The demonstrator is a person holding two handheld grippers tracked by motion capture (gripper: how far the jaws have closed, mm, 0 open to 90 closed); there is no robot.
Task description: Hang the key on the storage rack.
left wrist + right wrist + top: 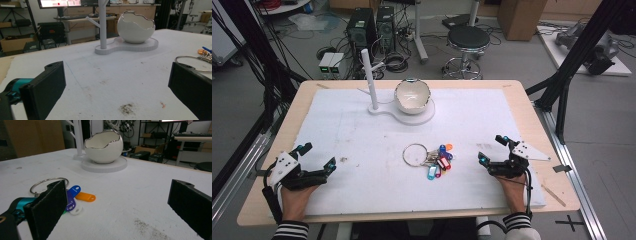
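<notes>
A metal key ring (414, 154) with several coloured key tags (439, 162) lies on the white mat near the middle of the table. Behind it a white egg-shaped bowl (412, 96) sits on a white stand base (424, 114) with an upright branched post (369, 80). My left gripper (317, 156) rests open at the front left, well apart from the ring. My right gripper (492, 148) rests open at the front right, a short way right of the tags. The right gripper view shows the ring (47, 181) and tags (83, 196) just past its left jaw; the left gripper view shows the bowl (135, 27) and ring (191, 60).
The white mat (362, 175) covers most of the wooden table (532, 115) and carries dirty smudges (127, 108). Beyond the far edge stand a stool (468, 40), computer towers (361, 27) and cables on the floor. Black frame bars (579, 55) rise on the right.
</notes>
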